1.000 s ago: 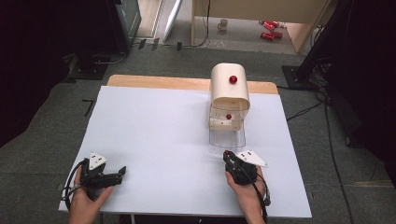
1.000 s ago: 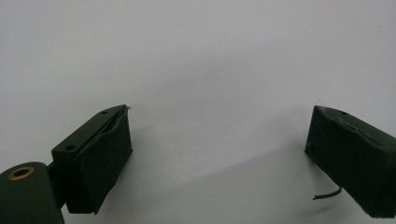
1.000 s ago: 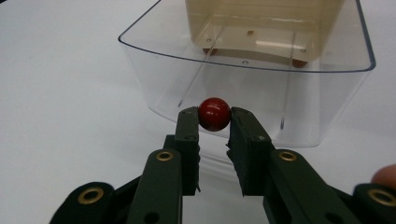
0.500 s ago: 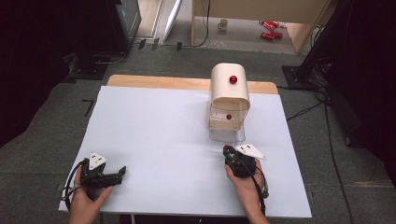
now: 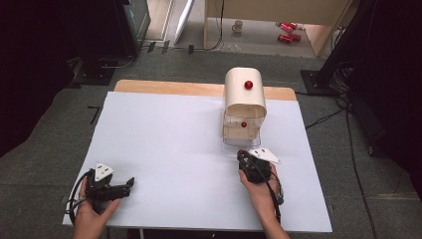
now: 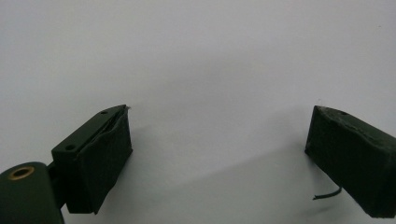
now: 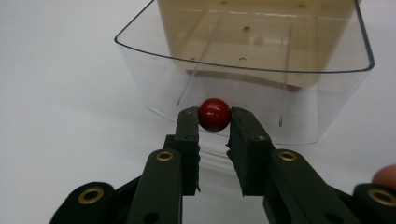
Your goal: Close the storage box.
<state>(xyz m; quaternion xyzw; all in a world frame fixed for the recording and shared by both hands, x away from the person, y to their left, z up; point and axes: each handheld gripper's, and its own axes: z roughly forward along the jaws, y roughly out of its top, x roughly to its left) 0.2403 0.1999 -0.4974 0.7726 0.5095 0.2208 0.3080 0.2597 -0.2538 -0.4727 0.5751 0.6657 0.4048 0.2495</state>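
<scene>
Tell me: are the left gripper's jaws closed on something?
No: the left gripper has its jaws wide apart over bare white table.

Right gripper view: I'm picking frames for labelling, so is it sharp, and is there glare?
Right gripper view: red knob between the tongs is sharp, with a small highlight; clear drawer shows faint reflections. High view: softer, dark at the sides.

Right gripper [image 7: 214, 122]: 2 black jaws clamp the red knob [image 7: 214, 113] between their tips.
Clear drawer [image 7: 243, 70]: pulled out, the knob sits on its front wall.
Cream cabinet [image 7: 257, 28]: right behind the drawer.
White tabletop [image 7: 65, 93]: under it all.
</scene>
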